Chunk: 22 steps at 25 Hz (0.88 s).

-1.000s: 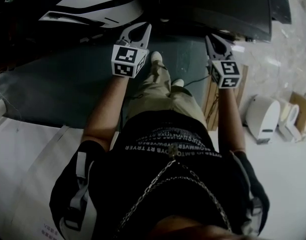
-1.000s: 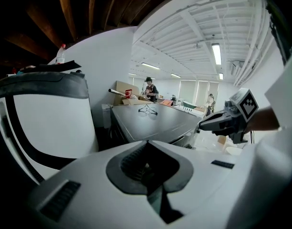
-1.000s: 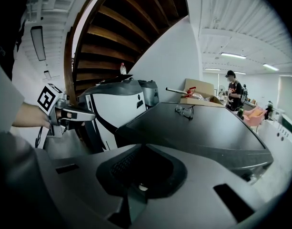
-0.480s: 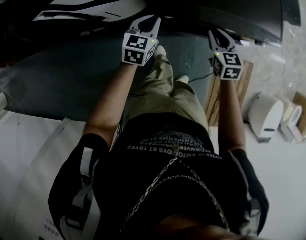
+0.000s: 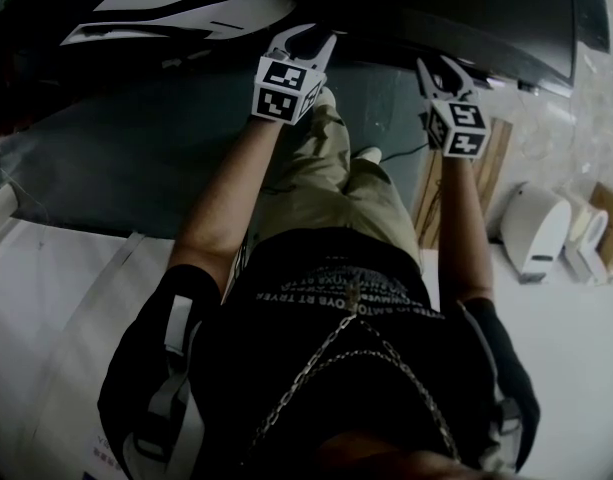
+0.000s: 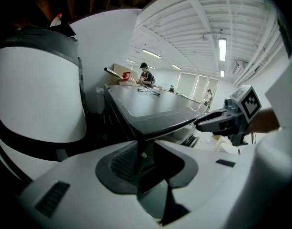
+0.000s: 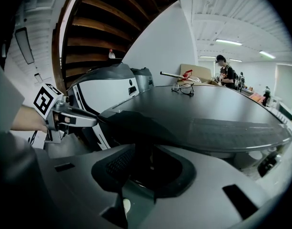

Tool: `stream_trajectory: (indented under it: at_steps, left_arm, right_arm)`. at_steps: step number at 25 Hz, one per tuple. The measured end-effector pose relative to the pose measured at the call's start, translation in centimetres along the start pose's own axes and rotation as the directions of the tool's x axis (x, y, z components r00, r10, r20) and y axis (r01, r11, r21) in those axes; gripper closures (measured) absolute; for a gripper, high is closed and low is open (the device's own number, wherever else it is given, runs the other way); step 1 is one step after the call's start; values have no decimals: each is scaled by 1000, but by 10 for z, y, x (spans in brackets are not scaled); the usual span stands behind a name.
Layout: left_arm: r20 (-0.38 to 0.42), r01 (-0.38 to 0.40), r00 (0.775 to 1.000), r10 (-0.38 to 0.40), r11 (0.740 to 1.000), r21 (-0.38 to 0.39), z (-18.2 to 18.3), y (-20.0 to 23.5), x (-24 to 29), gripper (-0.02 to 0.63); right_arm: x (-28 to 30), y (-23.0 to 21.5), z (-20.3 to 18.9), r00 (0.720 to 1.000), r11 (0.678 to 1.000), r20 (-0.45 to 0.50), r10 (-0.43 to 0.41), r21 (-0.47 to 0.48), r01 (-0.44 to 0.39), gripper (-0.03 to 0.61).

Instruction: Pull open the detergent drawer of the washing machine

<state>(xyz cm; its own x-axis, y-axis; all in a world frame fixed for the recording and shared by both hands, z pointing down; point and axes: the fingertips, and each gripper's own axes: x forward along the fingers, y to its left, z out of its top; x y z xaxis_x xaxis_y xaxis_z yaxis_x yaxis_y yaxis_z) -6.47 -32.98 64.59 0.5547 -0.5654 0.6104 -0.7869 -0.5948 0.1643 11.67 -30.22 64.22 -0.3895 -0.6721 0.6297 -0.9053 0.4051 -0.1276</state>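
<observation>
1. Dark flat-topped unit: fills the upper right of the head view. In both gripper views its top runs away into the background.
2. White rounded casing with a black band: stands left of the dark unit and fills the left of the left gripper view.
3. Person's torso: black printed top with a chain, lower centre of the head view. Both bare forearms reach up-frame to the unit.
4. White appliances: on the pale floor at the right edge, well apart from the grippers.
5. Wooden board: on edge, just right of the right forearm.
6. Left gripper: upper centre, at the unit's near-left corner. Its jaws are closed onto the dark front lip, which fills the narrow gap between them.
7. Right gripper: further right along the same edge. Its jaws are likewise clamped on the lip.
8. Detergent drawer: no view sets it apart from the rest of the unit. I cannot tell whether the gripped lip is its front.
9. Spectacles: lying on the unit's top, toward its far end.
</observation>
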Motion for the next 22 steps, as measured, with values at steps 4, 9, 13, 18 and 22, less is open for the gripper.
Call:
stream_trajectory:
  at_steps: [4, 9, 13, 18, 22]
  left_arm:
    - [7, -16, 1000, 16, 1000, -1, -1, -1, 2, 522]
    - [6, -13, 1000, 13, 1000, 4, -1, -6, 2, 522]
    - [-16, -14, 1000, 14, 1000, 2, -3, -9, 0, 522]
    - [-41, -2, 999, 2, 1000, 13, -8, -10, -6, 522]
    - [-46, 2, 999, -2, 1000, 4, -5, -9, -5, 522]
  right_arm:
    - [1, 2, -1, 1000, 1000, -9, 9, -22, -9, 480]
    - [-1, 1, -2, 1000, 1000, -14, 11, -28, -11, 479]
    - [-3, 0, -7, 1000, 1000, -16, 23, -19, -23, 474]
    - [-9, 0, -8, 999, 999, -38, 33, -23, -34, 474]
    - [0, 2, -5, 997, 998, -56, 56, -31, -58, 460]
